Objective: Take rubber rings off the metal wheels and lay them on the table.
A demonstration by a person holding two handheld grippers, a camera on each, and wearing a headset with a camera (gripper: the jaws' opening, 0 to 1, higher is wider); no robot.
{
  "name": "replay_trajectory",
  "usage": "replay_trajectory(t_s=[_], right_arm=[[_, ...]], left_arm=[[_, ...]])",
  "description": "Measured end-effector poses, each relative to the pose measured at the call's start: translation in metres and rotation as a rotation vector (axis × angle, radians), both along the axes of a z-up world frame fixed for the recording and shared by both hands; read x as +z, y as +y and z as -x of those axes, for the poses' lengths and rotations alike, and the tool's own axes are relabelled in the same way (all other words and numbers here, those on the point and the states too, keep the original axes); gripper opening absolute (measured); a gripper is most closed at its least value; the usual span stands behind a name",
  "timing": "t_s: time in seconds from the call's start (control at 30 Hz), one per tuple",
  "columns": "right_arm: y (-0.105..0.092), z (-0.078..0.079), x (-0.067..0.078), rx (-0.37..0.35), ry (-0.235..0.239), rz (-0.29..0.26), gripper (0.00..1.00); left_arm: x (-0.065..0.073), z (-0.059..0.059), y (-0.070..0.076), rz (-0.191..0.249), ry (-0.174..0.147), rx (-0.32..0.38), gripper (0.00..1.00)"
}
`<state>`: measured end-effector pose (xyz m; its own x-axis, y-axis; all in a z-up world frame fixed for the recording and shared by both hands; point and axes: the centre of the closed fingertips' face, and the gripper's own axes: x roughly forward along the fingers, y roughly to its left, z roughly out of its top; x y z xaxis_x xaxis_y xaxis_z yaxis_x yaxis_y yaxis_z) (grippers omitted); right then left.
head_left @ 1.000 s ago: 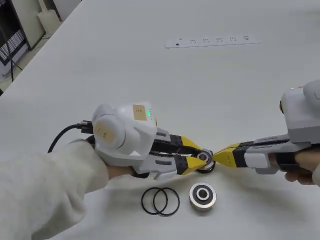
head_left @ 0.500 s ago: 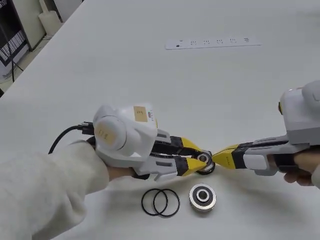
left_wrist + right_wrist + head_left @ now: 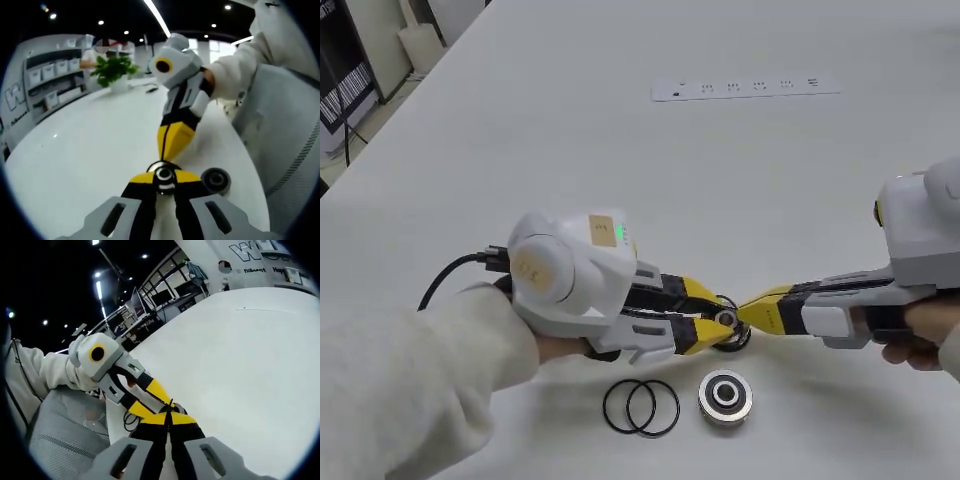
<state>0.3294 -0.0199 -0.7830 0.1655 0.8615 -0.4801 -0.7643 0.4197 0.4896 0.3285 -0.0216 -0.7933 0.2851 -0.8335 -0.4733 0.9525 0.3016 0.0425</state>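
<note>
table [image 3: 620,150]: smooth matt | wheel [image 3: 725,393]: shiny metal | rings [image 3: 640,404]: black rubber

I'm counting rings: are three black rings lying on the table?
No, just two rubber rings lie overlapping on the table beside the loose wheel.

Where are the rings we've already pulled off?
In the head view, the two loose rings lie overlapping on the table near the bottom edge, just left of the free wheel and below the left gripper.
</note>
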Motion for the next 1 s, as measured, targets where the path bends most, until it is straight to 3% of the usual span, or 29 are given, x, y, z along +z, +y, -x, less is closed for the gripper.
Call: replay_trajectory(t_s=[0.6,1.0], right_arm=[[-0.004,0.001,-0.004,-0.004,-0.004,0.021,0.00],[-0.006,0.000,-0.002,-0.004,-0.012,0.026,0.00]], left_arm=[[0.001,0.002,0.004,-0.046,0.007,-0.010,0.19],[0.017,0.002,0.011,-0.029,-0.002,0.003,0.26]])
